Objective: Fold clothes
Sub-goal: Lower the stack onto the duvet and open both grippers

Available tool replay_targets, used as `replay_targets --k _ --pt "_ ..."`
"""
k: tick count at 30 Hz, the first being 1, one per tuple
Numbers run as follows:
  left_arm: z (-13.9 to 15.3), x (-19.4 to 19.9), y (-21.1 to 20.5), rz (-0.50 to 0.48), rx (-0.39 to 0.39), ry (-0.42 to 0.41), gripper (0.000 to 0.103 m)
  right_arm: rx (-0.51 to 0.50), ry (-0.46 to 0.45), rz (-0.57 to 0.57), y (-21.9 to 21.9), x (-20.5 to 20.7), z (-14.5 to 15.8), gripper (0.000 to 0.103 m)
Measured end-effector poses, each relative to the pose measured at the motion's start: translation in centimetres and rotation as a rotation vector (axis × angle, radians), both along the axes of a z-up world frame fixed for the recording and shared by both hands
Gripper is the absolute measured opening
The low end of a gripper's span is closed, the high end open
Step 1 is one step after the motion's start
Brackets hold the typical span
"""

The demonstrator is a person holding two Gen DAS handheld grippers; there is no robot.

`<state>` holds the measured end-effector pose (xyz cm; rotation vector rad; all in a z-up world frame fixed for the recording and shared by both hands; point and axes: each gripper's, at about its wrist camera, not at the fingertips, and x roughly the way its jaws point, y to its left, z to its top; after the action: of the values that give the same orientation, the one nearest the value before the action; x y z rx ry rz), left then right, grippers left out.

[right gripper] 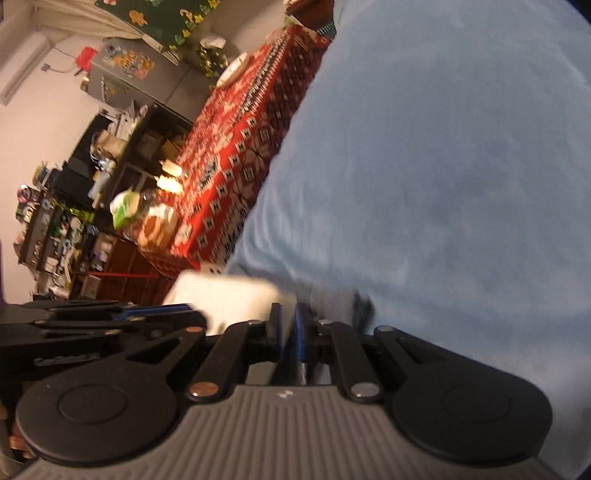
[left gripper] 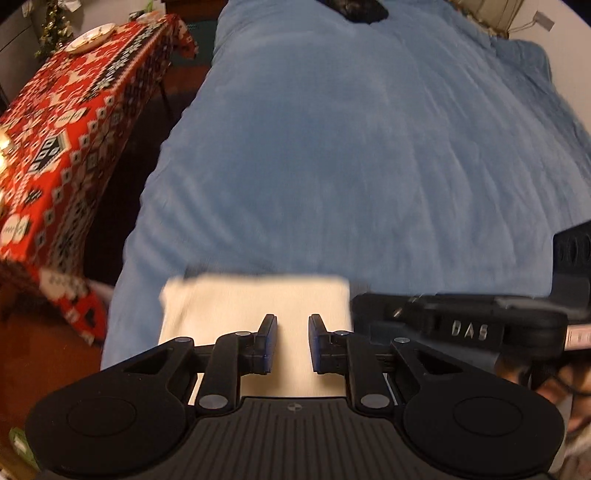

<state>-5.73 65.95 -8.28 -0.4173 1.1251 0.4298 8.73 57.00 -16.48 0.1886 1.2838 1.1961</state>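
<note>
A cream folded cloth (left gripper: 255, 306) lies flat at the near edge of the blue bed cover (left gripper: 351, 147). My left gripper (left gripper: 293, 321) hovers over it, pointing steeply down. Its jaws stand a little apart, with the cloth showing flat in the gap and no pinch visible. The right gripper's black body (left gripper: 465, 326) comes in from the right at the cloth's right edge. In the right wrist view my right gripper (right gripper: 289, 312) has its jaws nearly together on a pale strip of the cream cloth (right gripper: 236, 295). The picture is blurred there.
A table under a red patterned cloth (left gripper: 66, 122) stands left of the bed across a narrow dark gap and carries a plate (left gripper: 90, 37). A dark item (left gripper: 358, 9) lies at the bed's far end. Cluttered shelves (right gripper: 74, 221) stand beyond the table.
</note>
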Motion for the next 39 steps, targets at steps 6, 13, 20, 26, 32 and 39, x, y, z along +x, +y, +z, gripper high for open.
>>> replay_targets --k 6,13,20,26,32,39 --pt "-1.1 1.2 1.1 0.051 -0.020 -0.023 0.017 0.022 -0.007 -0.038 1.1 1.9 -0.3 0.009" --pt "2.2 -1.4 -1.7 0.181 -0.035 -0.114 0.019 0.004 -0.029 -0.016 -3.7 0.6 3.6 0.019" --pt "3.4 -4.5 -9.1 0.296 0.009 -0.103 0.037 -0.078 -0.126 0.107 -8.8 -1.3 6.7 0.047" --pt "1.8 -5.9 -13.8 0.366 0.024 -0.114 0.048 -0.125 -0.236 0.159 -13.1 -2.2 7.4 0.076" --pt "-0.3 -7.5 -16.8 0.386 0.063 -0.202 0.051 -0.081 -0.298 0.232 -16.2 -3.3 6.5 0.094" --pt "-0.5 -11.3 -21.4 0.380 0.166 -0.284 0.070 -0.010 -0.440 0.299 -20.8 -8.6 6.9 0.102"
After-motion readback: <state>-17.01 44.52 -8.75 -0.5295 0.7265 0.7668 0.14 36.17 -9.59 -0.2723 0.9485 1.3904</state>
